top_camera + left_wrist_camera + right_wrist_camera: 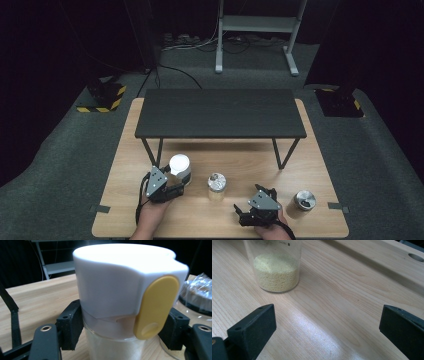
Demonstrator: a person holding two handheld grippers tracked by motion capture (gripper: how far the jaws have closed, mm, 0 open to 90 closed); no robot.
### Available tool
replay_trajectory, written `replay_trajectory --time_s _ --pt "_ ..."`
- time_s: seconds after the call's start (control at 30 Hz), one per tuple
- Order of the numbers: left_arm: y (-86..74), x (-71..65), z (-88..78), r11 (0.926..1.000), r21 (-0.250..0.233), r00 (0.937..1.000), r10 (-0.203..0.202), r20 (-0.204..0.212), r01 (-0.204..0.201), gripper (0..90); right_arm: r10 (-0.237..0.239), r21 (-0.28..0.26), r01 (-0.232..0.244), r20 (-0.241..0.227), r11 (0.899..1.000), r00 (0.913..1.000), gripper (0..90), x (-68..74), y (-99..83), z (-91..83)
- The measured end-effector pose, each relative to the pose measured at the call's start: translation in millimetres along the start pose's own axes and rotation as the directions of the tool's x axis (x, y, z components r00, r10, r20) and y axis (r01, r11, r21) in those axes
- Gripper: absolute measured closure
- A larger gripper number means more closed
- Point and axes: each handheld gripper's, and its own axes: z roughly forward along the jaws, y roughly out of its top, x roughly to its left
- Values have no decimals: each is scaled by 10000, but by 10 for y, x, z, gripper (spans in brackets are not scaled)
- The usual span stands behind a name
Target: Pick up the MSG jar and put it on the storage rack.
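Note:
A clear jar of white grains, with a white lid and a yellow flap, stands on the wooden table. My left gripper is shut on it, with both black pads pressed on the glass just under the lid. From above, the same jar stands left of centre with the left gripper at its near side. My right gripper is open over bare wood with nothing between its jaws. In the high view the right gripper sits near the front edge.
A jar of yellow grains stands ahead of the right gripper; from above this jar is mid-table with a crinkled wrap top. A metal-lidded jar stands at the front right. A low black bench spans the table's far half.

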Motion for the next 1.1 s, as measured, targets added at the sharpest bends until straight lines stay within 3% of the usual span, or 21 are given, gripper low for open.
replay_trajectory --time_s 1.1 --pt "608 -36 -368 9939 -1084 9998 207 74 -198 303 -18 -9 18 20 10000 10000 3 2 -1 -1"
